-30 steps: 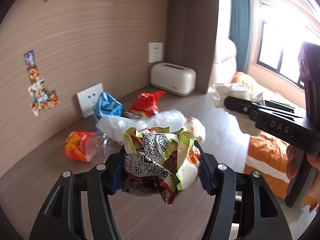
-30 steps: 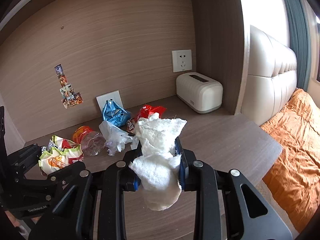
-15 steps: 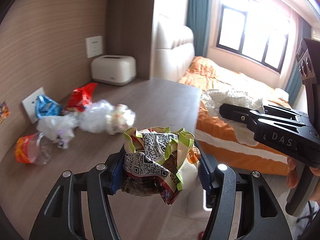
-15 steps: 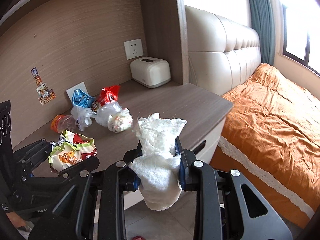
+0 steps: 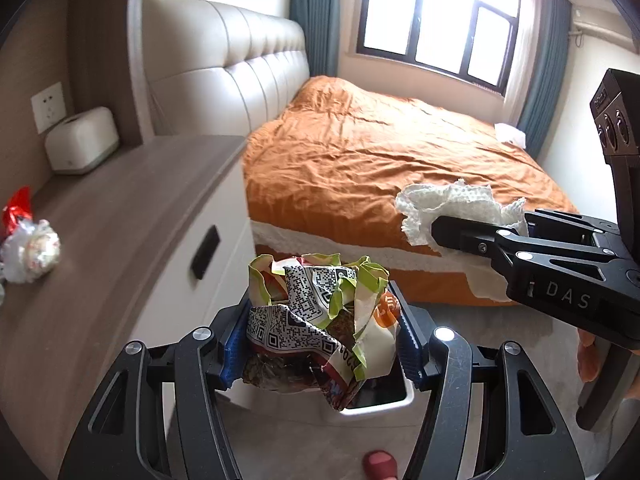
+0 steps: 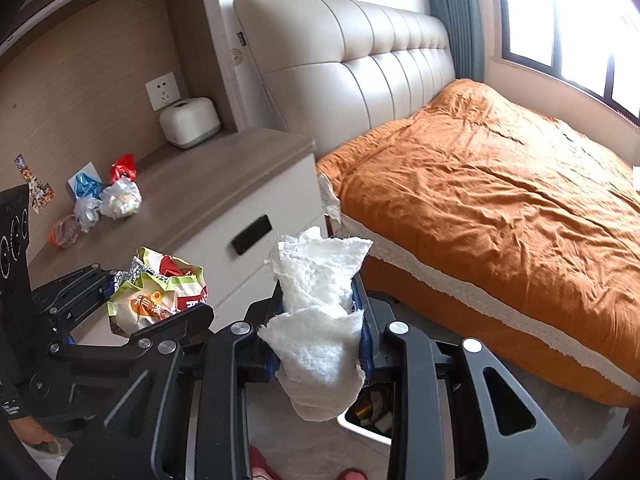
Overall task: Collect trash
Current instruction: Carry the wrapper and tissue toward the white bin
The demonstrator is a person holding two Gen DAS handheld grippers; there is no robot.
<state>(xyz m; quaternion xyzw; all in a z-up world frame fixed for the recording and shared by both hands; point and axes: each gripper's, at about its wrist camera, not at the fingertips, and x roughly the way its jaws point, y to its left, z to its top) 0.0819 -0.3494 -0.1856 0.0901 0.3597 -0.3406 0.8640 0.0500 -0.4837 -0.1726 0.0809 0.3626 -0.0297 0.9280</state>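
My left gripper (image 5: 320,344) is shut on a crumpled green and white snack wrapper (image 5: 316,320), also seen in the right wrist view (image 6: 156,292). My right gripper (image 6: 320,340) is shut on a wad of white paper towel (image 6: 320,312), which also shows in the left wrist view (image 5: 452,204). Both are held in the air above a white trash bin (image 5: 380,404) on the floor; its rim shows under the right gripper (image 6: 360,428). More trash lies on the wooden nightstand (image 6: 200,184): a white crumpled bag (image 6: 120,200), a red wrapper (image 6: 124,166), a blue wrapper (image 6: 86,184) and a plastic bottle (image 6: 64,232).
A white tissue box (image 6: 190,120) stands at the back of the nightstand. The nightstand's white drawer front (image 5: 204,248) faces the bin. A bed with an orange cover (image 6: 500,200) fills the right side. A red slipper (image 5: 380,464) is on the floor below.
Both grippers have swung right, away from the nightstand top, and now hang over the floor and the trash bin, each still holding its piece of trash.
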